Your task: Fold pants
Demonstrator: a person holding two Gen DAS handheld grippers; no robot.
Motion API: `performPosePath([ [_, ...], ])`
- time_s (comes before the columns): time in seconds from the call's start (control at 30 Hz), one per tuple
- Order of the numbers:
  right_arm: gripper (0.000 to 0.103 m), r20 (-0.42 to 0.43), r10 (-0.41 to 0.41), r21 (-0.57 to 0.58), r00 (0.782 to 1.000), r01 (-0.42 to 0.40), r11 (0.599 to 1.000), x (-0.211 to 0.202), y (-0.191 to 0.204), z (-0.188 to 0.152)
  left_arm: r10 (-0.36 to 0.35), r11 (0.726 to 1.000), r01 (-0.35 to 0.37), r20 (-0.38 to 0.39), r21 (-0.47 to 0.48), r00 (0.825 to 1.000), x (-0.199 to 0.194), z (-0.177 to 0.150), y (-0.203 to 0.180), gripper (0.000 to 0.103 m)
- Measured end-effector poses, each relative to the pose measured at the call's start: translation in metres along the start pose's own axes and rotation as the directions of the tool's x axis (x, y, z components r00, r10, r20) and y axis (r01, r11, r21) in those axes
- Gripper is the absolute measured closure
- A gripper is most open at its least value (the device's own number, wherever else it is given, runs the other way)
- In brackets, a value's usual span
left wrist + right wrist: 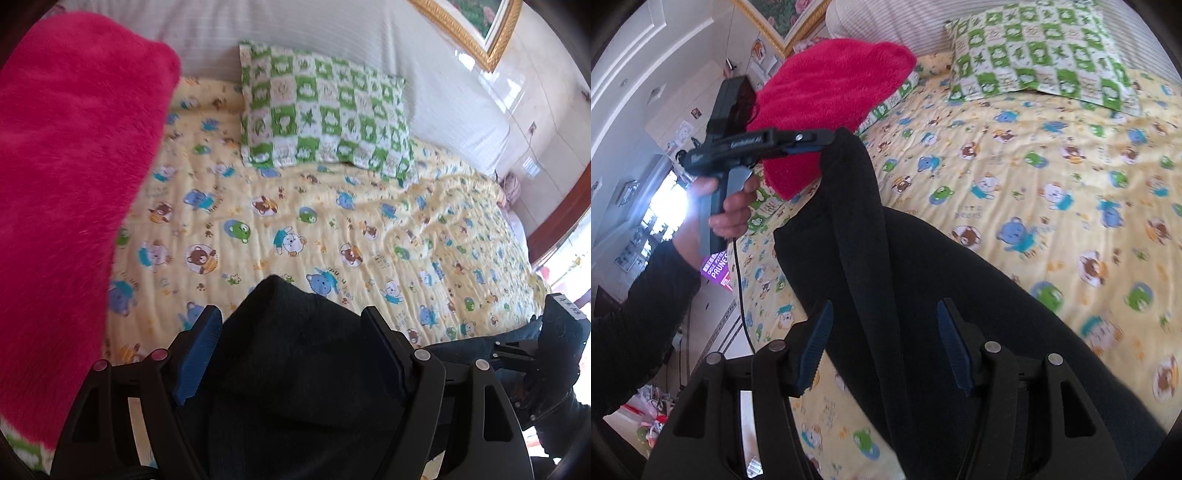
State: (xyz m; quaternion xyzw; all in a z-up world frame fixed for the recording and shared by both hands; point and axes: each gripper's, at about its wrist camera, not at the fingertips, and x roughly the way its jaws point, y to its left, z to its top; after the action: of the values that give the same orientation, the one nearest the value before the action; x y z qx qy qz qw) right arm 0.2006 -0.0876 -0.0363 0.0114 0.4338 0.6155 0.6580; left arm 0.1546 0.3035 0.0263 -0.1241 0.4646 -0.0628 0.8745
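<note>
In the right wrist view the left gripper (827, 142), upper left of the frame, is pinched onto a raised edge of the dark pants (923, 295). The cloth hangs from it in a taut ridge that runs down toward the lower centre. To do this fold well, I judge that both grippers should keep the lifted edge level and carry it across together, so the layer lands flat without a twist. The tension along the ridge should be held until the cloth is laid down.

In the left wrist view the left gripper (291, 354) has cloth bunched between its blue pads (195, 354), filling the gap at the lower centre.

The right gripper (882, 347) stands with its pads visibly apart at the bottom of its own view. The pants fabric passes between them, and whether they press on it I cannot tell.

The rest of the pants lies spread on the yellow bear-print bedsheet (1052, 192), from the lower centre toward the lower right. Beyond, a pink fluffy blanket (834, 92) sits at upper left. A green checked pillow (1041, 51) lies at upper right.
</note>
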Motion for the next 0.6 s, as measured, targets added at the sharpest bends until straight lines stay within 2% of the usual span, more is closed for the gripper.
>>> performPosePath([
  [0.03, 0.043, -0.007, 0.002, 0.0, 1.0, -0.002, 1.0, 0.005, -0.001, 0.003, 0.0, 1.0, 0.0, -0.011, 0.004, 1.0, 0.005, 0.001, 0.0, 0.025],
  [0.1, 0.043, -0.019, 0.017, 0.008, 1.0, -0.017, 1.0, 0.014, -0.002, 0.009, 0.004, 1.0, -0.004, -0.031, 0.008, 1.0, 0.015, 0.001, 0.0, 0.033],
  [0.17, 0.043, -0.031, 0.052, 0.023, 0.998, -0.051, 0.998, 0.023, -0.002, 0.014, -0.005, 1.0, 0.006, -0.051, 0.017, 0.999, 0.02, -0.001, -0.002, 0.067],
  [0.2, 0.043, -0.036, 0.076, 0.031, 0.996, -0.075, 0.997, 0.025, -0.001, 0.014, 0.009, 1.0, -0.008, -0.047, 0.023, 0.999, 0.021, -0.003, -0.003, 0.074],
  [0.23, 0.043, -0.04, 0.092, 0.037, 0.995, -0.091, 0.995, 0.028, -0.001, 0.015, 0.016, 0.999, -0.015, -0.039, 0.028, 0.999, 0.02, -0.004, -0.003, 0.087],
  [0.27, 0.044, -0.043, 0.097, 0.038, 0.994, -0.095, 0.995, 0.03, 0.0, 0.015, 0.014, 0.999, -0.013, -0.032, 0.029, 0.999, 0.017, -0.006, -0.003, 0.095],
  [0.3, 0.047, -0.045, 0.096, 0.03, 0.994, -0.095, 0.995, 0.033, 0.002, 0.015, 0.015, 1.0, -0.014, -0.017, 0.028, 1.0, 0.012, -0.008, -0.003, 0.094],
  [0.37, 0.08, -0.057, 0.083, 0.013, 0.995, -0.083, 0.996, 0.037, 0.004, 0.014, 0.01, 0.999, -0.01, 0.004, 0.037, 1.0, 0.0, -0.012, -0.004, 0.097],
  [0.43, 0.095, -0.052, 0.07, 0.008, 0.996, -0.07, 0.998, 0.037, 0.005, 0.012, 0.012, 0.999, -0.014, 0.042, 0.042, 0.999, -0.017, -0.02, -0.006, 0.097],
  [0.6, 0.096, -0.011, 0.079, -0.028, 0.997, -0.079, 0.996, 0.025, 0.016, 0.009, 0.002, 1.0, -0.003, 0.124, 0.007, 0.992, -0.051, -0.045, -0.002, 0.097],
])
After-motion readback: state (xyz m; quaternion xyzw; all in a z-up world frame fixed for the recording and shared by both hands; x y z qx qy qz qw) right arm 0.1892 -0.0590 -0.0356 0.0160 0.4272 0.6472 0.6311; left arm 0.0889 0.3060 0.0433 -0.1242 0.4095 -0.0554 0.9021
